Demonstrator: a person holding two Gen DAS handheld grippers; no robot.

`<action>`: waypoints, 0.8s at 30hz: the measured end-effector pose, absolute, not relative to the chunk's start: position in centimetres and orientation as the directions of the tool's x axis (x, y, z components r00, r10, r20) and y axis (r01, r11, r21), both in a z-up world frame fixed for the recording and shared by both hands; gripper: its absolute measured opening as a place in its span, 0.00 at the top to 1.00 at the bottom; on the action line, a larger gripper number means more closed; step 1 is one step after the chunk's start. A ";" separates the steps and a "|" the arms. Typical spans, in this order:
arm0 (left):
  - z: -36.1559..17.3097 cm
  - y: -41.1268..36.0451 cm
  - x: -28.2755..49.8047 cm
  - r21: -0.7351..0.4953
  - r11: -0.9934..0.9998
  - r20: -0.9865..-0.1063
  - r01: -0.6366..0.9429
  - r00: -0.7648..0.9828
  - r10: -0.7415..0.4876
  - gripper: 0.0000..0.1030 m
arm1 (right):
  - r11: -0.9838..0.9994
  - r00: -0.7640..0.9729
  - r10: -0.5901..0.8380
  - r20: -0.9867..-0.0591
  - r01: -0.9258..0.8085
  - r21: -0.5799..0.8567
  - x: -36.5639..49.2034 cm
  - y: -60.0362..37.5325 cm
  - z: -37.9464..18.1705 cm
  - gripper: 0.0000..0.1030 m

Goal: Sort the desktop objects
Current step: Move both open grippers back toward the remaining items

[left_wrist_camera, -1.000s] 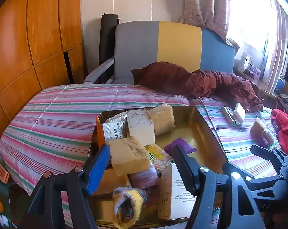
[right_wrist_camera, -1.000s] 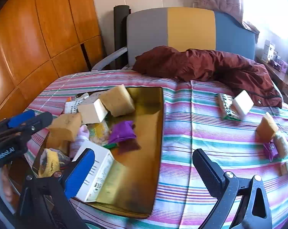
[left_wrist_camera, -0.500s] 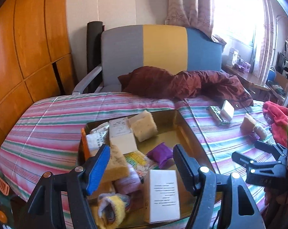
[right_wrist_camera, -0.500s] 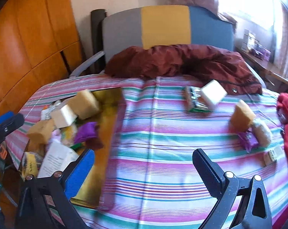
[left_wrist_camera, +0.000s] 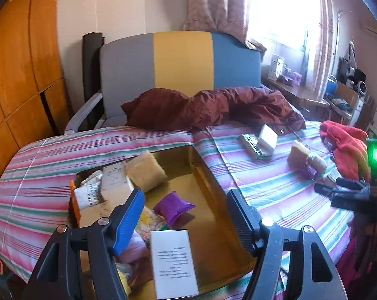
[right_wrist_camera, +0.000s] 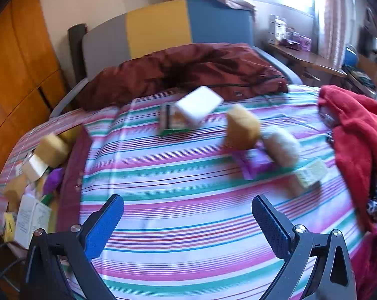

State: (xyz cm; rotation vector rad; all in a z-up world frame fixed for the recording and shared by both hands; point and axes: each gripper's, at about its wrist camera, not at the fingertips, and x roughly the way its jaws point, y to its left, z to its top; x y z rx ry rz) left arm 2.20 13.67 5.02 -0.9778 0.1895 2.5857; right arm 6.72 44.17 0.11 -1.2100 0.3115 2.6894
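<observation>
We're between picks — the gold tray [left_wrist_camera: 208,172] on the striped cloth [right_wrist_camera: 183,215] already holds sponges, boxes and a purple pouch [left_wrist_camera: 173,206], and the left gripper [left_wrist_camera: 184,213] hovers over it, jaws wide, nothing between them. The right gripper [right_wrist_camera: 187,221] is also spread wide and empty, aimed at the loose cluster at about 1 o'clock in its view — yellow sponge [right_wrist_camera: 242,127], white box [right_wrist_camera: 198,106], purple packet [right_wrist_camera: 254,163]. Next move, we judge: close in on one piece, straddle it, squeeze.
</observation>
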 end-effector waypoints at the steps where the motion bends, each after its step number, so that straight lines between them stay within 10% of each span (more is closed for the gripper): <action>1: 5.0 14.1 2.2 -0.005 -0.918 -0.665 -0.396 -0.685 0.299 0.33 | -0.961 -0.649 0.080 -0.757 -0.251 0.114 6.9 44.8 0.1 0.00; 24: 3.4 24.2 2.0 -0.065 -0.802 -0.747 -0.594 -0.504 0.434 0.33 | -0.886 -0.510 0.198 -0.837 -0.458 0.069 7.9 59.9 -2.0 0.01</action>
